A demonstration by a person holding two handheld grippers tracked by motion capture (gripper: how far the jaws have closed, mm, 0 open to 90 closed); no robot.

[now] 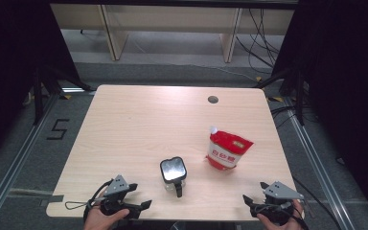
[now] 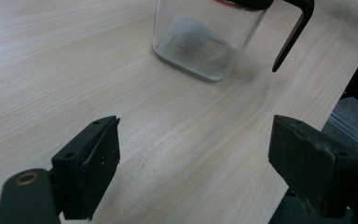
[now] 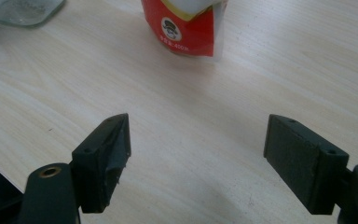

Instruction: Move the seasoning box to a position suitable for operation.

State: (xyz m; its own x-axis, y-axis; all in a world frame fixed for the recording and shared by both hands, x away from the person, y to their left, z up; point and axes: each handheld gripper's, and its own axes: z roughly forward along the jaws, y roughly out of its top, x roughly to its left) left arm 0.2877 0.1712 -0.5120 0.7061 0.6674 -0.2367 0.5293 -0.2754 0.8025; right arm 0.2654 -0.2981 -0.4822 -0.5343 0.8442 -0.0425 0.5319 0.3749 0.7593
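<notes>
A square glass jar (image 1: pixel 173 175) with a black lid and a hanging black clasp stands near the table's front middle; a little white powder lies in its bottom (image 2: pixel 193 39). A red and white spouted pouch (image 1: pixel 227 150) stands upright to its right (image 3: pixel 186 28). At the front left edge a hand holds my left gripper (image 1: pixel 141 203), open, jaws wide apart over bare wood (image 2: pixel 193 161), short of the jar. My right gripper (image 1: pixel 253 190) rests at the front right edge, also open with nothing between its jaws (image 3: pixel 198 154), the pouch ahead of it.
The light wooden table (image 1: pixel 139 124) has a round cable hole (image 1: pixel 212 99) near its far right side. Metal floor rails run along both sides, with a "5" marked on the floor at left (image 1: pixel 57 128). Wooden furniture legs and cables stand beyond the far edge.
</notes>
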